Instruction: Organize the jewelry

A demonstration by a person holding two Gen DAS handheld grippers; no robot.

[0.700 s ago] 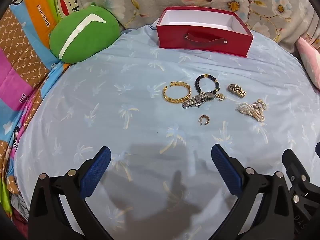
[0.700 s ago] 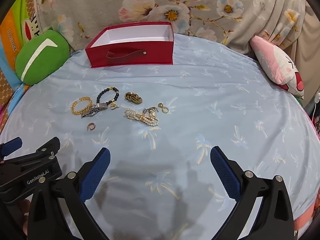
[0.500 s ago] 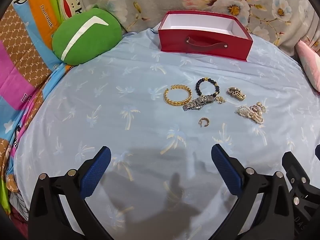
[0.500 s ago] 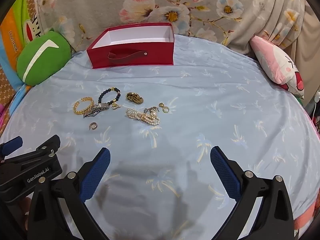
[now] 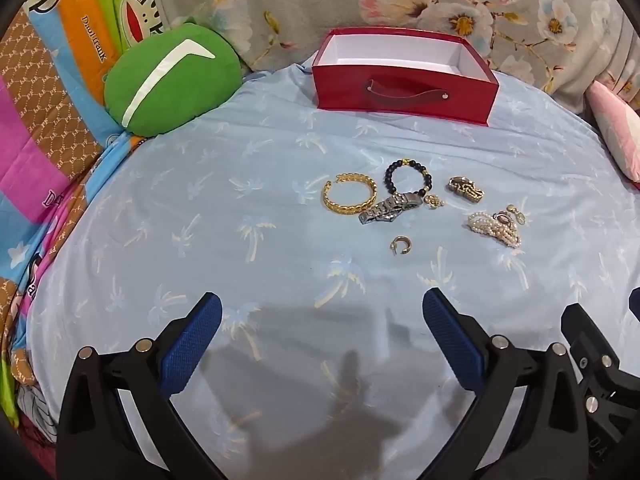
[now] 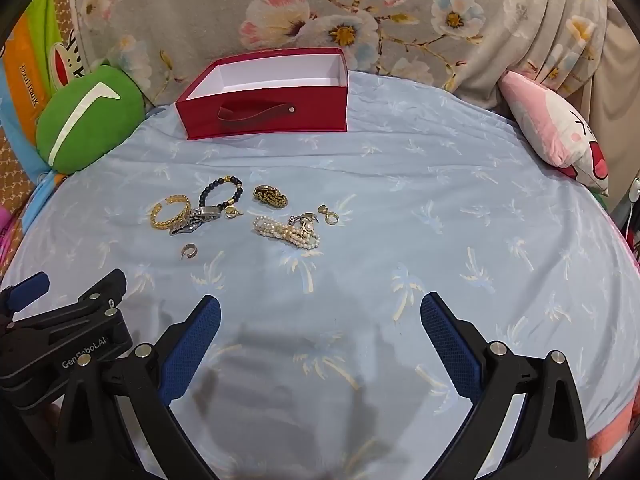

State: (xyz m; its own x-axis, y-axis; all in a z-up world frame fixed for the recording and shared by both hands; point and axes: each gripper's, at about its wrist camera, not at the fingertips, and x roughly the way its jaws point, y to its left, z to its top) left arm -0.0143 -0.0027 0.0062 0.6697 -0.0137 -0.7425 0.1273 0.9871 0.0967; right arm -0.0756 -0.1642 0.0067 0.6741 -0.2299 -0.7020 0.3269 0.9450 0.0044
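Note:
Jewelry lies scattered mid-bed on a light blue sheet: a gold cuff bracelet (image 5: 350, 199) (image 6: 170, 212), a black bead bracelet (image 5: 409, 178) (image 6: 221, 193), a silver watch band (image 5: 390, 208) (image 6: 196, 220), a small gold ring (image 5: 401, 245) (image 6: 189, 251), a gold brooch (image 5: 466, 189) (image 6: 271, 196) and a pearl strand (image 5: 494, 229) (image 6: 286, 232). Behind them stands an empty red box (image 5: 404, 96) (image 6: 264, 114) with a white inside. My left gripper (image 5: 318, 326) and right gripper (image 6: 320, 324) hover open, well short of the jewelry, holding nothing.
A green round cushion (image 5: 172, 80) (image 6: 90, 120) sits at the back left and a pink-and-white pillow (image 6: 556, 128) at the back right. A floral blanket (image 6: 360, 12) runs behind the box. A colourful quilt (image 5: 44, 120) borders the left side.
Both views have shifted slightly: the box and the jewelry sit a little lower in the frames than before. Both grippers stay open and empty.

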